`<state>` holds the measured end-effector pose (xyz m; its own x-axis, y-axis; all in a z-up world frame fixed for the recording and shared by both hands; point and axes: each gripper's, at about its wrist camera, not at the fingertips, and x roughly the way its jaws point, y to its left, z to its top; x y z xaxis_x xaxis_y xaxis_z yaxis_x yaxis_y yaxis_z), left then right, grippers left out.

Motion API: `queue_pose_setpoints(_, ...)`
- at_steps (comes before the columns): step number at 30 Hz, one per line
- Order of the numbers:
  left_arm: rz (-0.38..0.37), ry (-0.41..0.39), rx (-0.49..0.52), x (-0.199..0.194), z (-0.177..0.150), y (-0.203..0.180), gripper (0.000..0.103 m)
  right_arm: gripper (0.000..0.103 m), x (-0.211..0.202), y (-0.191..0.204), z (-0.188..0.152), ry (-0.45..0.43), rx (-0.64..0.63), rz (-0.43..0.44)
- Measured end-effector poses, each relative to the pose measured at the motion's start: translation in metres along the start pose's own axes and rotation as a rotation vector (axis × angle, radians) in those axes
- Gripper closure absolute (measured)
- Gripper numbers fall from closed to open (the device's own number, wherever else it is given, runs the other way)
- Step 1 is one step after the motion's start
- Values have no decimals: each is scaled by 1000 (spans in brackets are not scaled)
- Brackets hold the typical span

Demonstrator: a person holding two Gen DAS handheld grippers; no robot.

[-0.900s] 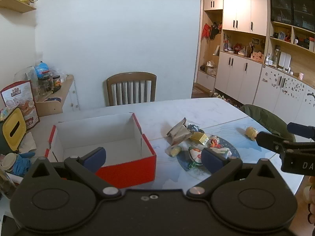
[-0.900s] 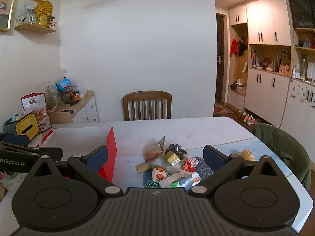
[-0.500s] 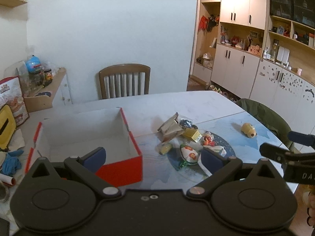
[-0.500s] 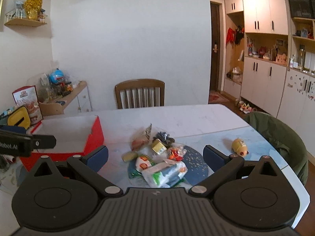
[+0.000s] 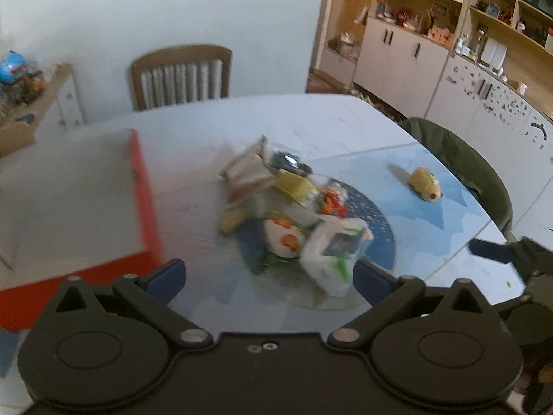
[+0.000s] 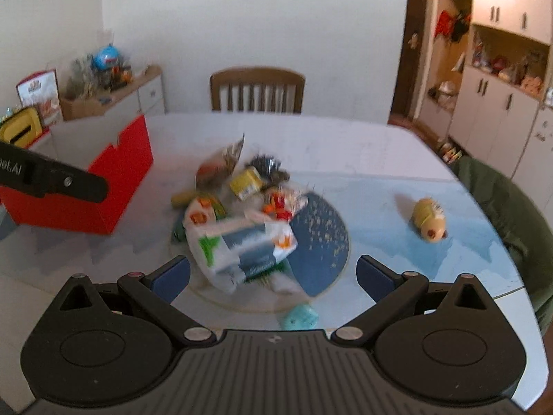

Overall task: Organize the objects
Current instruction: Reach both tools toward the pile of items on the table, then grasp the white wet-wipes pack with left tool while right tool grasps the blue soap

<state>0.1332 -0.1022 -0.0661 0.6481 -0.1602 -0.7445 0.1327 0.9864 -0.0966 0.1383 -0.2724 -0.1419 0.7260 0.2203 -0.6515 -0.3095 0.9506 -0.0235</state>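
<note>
A pile of snack packets (image 5: 283, 200) lies on a round blue mat (image 5: 376, 238) in the middle of the table. Nearest of them is a white, green and blue packet (image 6: 242, 242). My left gripper (image 5: 269, 276) hovers open just in front of the pile, with that white packet (image 5: 335, 252) near its right finger. My right gripper (image 6: 273, 273) is open too, low over the same packet, touching nothing. An open red box (image 6: 114, 180) with a white inside stands left of the pile. A yellow toy (image 6: 428, 221) lies alone to the right.
A small teal object (image 6: 300, 316) sits at the table's near edge under my right gripper. A wooden chair (image 6: 257, 90) stands at the far side, and a chair with green cloth (image 6: 501, 207) at the right. A yellow tissue box (image 6: 20, 131) and clutter are far left.
Both grippers have moved forward and down toward the packet pile, which now looks larger and blurred. The left view swung right, pushing the red box to its left edge.
</note>
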Motion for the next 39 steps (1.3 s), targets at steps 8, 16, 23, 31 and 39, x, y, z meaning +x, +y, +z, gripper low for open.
queue_pose_setpoints(8,-39,106,9,62,-1,-33,0,4,40,-21,-19,98,-92,87)
queue_pose_setpoints(16,-19,201,-43,116,-9,-36,1,15,65,-41,-29,173,-96,146)
queue_pose_setpoints(23,-48,216,-128,134,-5,-31,3,35,76,-49,-32,201,-109,215)
queue_pose_setpoints(31,-53,225,-136,141,-1,-39,30,49,81,-53,-32,213,-128,243)
queue_pose_setpoints(39,-62,224,-118,136,-2,-44,60,65,79,-54,-33,207,-142,250)
